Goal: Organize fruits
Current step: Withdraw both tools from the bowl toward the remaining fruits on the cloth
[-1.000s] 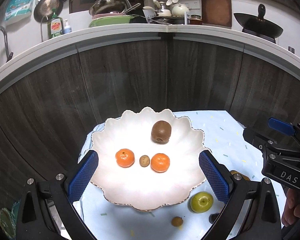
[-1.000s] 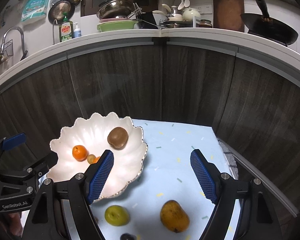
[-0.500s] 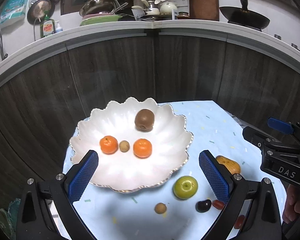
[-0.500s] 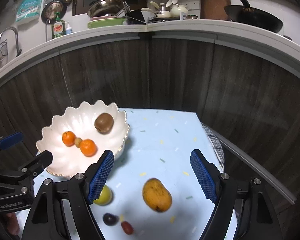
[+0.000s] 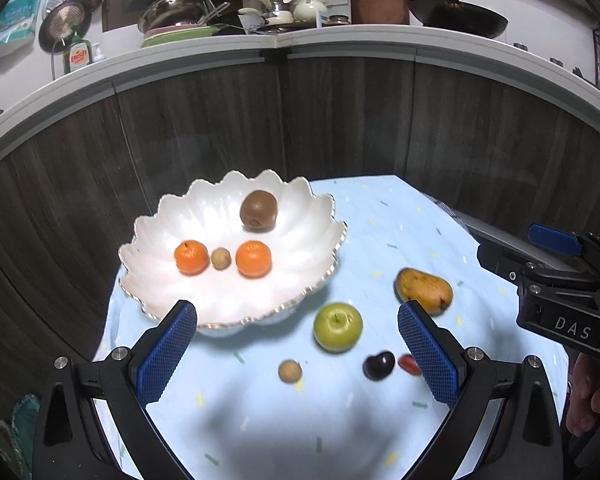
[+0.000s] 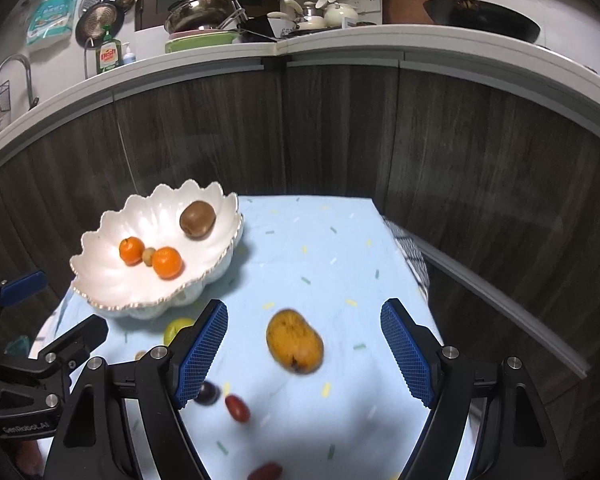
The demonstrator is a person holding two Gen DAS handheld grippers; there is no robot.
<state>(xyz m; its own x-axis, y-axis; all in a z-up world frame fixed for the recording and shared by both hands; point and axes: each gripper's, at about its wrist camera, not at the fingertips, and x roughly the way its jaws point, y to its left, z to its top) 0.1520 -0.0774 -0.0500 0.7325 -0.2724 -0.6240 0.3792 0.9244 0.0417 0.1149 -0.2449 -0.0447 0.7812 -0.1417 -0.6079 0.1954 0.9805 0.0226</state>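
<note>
Both grippers are hovering over the light-blue tablecloth [image 5: 400,220], pointing down at the fruit. Left gripper [image 5: 298,354] is sitting w/ jaws spread wide, nothing btwn the pads; the green apple [image 5: 337,326] and a small brown fruit [image 5: 290,371] are lying on the cloth in the gap ahead of it, untouched. Right gripper [image 6: 304,354] is also gaping wide, gripping nothing; the yellow mango [image 6: 295,340] is lying on the cloth btwn its fingers, clear of both pads. A dark plum [image 6: 207,393] and a red fruit [image 6: 237,408] are resting just beside its left finger. The white scalloped bowl [image 5: 160,280] is standing at the cloth's left, holding a kiwi [image 5: 259,210], two mandarins [image 5: 191,256] [image 5: 253,258] and a small brown fruit btwn them.
</note>
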